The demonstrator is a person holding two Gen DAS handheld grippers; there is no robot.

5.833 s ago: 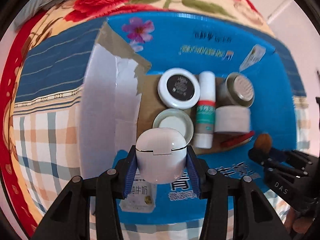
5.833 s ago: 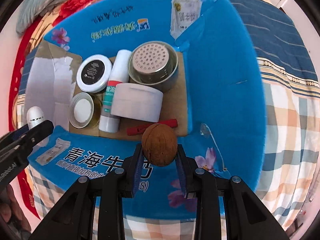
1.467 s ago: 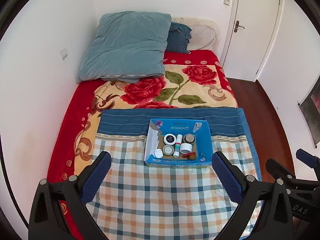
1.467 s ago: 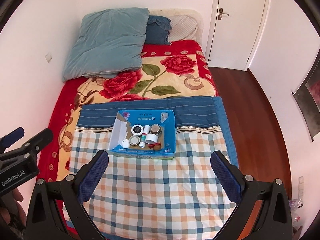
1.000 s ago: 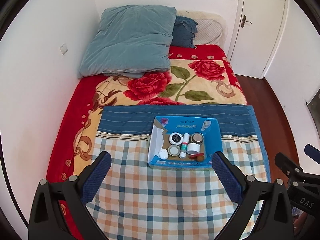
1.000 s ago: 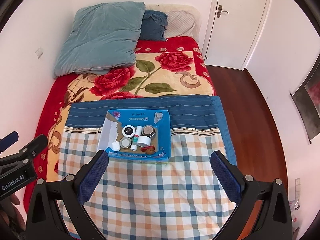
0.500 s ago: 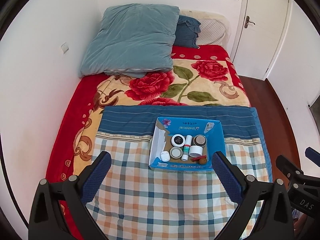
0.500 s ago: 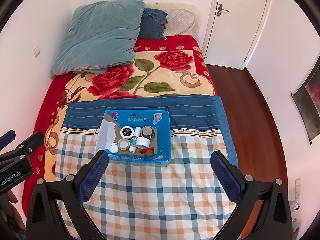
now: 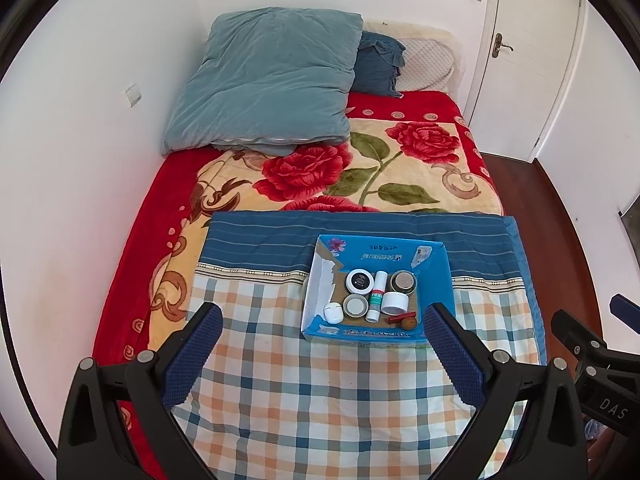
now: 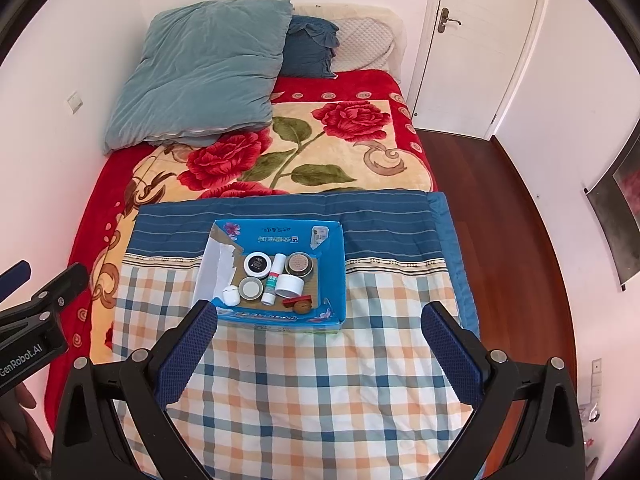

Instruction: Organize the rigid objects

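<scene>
Both hand-held grippers, the left hand-held gripper (image 9: 320, 344) and the right hand-held gripper (image 10: 318, 340), hang high over the bed (image 9: 168, 216) with fingers spread wide, holding nothing. Well below, the blue box (image 9: 436, 280) sits on the checked blanket (image 9: 320, 400), holding jars, a tube (image 9: 376, 294), a white case (image 9: 333, 313) and a walnut (image 9: 409, 324).

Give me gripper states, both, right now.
Left gripper: open, empty.
Right gripper: open, empty.
</scene>
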